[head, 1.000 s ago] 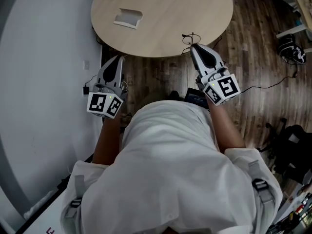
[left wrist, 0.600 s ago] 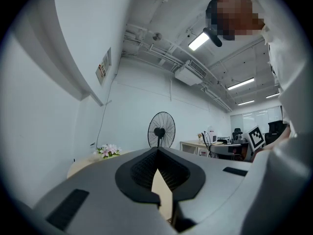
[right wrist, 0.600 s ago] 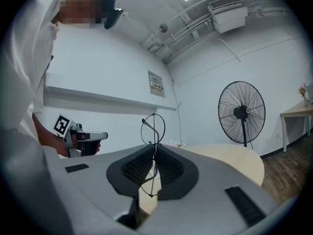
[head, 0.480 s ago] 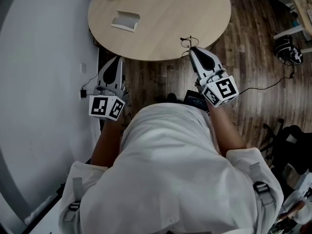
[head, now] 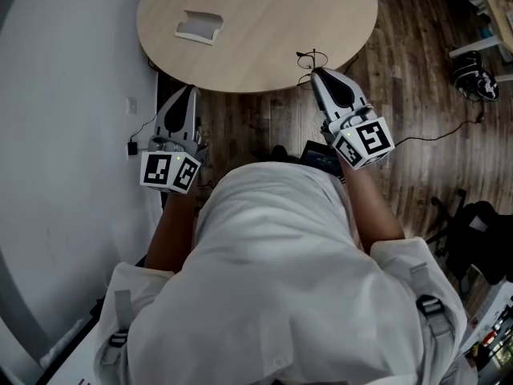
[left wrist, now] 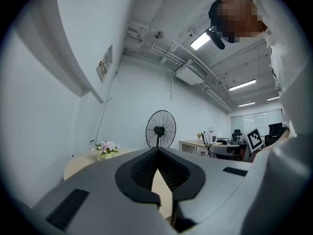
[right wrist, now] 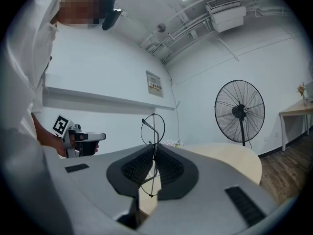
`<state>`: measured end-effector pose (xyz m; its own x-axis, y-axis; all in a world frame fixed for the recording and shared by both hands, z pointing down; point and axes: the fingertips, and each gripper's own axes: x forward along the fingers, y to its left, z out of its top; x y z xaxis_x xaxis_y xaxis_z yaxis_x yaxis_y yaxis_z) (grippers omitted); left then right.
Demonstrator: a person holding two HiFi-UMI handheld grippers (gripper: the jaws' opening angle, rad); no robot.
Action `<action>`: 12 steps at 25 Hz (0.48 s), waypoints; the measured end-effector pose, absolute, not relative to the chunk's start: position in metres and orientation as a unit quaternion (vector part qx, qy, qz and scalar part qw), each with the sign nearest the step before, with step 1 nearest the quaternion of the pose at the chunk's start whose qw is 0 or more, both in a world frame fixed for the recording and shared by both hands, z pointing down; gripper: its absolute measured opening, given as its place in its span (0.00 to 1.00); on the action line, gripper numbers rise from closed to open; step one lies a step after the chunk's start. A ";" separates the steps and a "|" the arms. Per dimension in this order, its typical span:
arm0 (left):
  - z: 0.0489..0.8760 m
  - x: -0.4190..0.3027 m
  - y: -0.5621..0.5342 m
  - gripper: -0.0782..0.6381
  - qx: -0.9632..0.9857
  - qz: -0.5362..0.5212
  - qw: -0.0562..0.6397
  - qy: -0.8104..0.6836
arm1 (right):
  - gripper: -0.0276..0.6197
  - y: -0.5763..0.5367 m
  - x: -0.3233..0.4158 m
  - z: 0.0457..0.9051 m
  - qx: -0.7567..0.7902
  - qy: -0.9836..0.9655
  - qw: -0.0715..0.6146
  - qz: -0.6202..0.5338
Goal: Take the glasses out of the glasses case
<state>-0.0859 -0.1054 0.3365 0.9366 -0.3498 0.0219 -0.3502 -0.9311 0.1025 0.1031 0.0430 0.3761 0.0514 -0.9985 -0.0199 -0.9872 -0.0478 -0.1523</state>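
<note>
right gripper clamps the wire-rimmed glasses by the frame, one round lens standing above its tips, at the near right edge of the round tabletop. left gripper, jaws together and empty, hangs off the near left edge. the glasses case lies near the far left edge.

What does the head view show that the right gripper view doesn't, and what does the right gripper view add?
Only the head view: the white glasses case lying on the round table, and a cable across the floor. Only the right gripper view: a standing fan, a wall notice, and the jaws closed on the frame up close. Both: the wire glasses pinched in the right gripper, the left gripper, and the table.
</note>
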 end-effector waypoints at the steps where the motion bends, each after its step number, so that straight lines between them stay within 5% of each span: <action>1: 0.337 -0.086 -0.105 0.12 0.983 0.002 0.053 -0.178 | 0.09 0.043 0.103 0.377 -0.722 0.687 0.061 -0.045; 12: 0.335 -0.083 -0.100 0.12 0.984 0.005 0.050 -0.170 | 0.09 0.044 0.104 0.375 -0.722 0.688 0.064 -0.043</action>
